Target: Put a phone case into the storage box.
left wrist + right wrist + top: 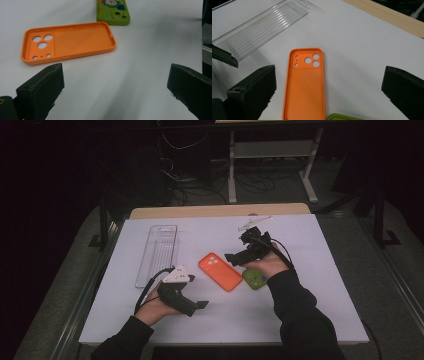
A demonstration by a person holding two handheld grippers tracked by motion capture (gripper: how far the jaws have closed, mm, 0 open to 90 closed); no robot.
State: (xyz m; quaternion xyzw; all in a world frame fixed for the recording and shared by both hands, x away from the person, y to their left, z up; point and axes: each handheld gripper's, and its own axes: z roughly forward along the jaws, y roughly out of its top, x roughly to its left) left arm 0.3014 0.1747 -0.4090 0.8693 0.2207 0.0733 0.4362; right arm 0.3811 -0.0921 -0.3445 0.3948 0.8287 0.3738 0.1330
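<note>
1. A clear plastic tray (157,254) lies at the left of the desk (320,270), long side running away from the person.
2. The left gripper (202,305) rests low near the desk's front edge, just right of the tray's near end; its fingers (41,91) are spread wide with nothing between them.
3. An orange phone case (220,271) lies in the middle of the desk, hollow side up, camera holes at its far end.
4. The right gripper (231,259) hovers just beside the orange case's right edge, its fingers (404,87) wide apart and holding nothing.
5. A green phone case (255,278) lies just right of the orange one, under the right hand (270,265).
</note>
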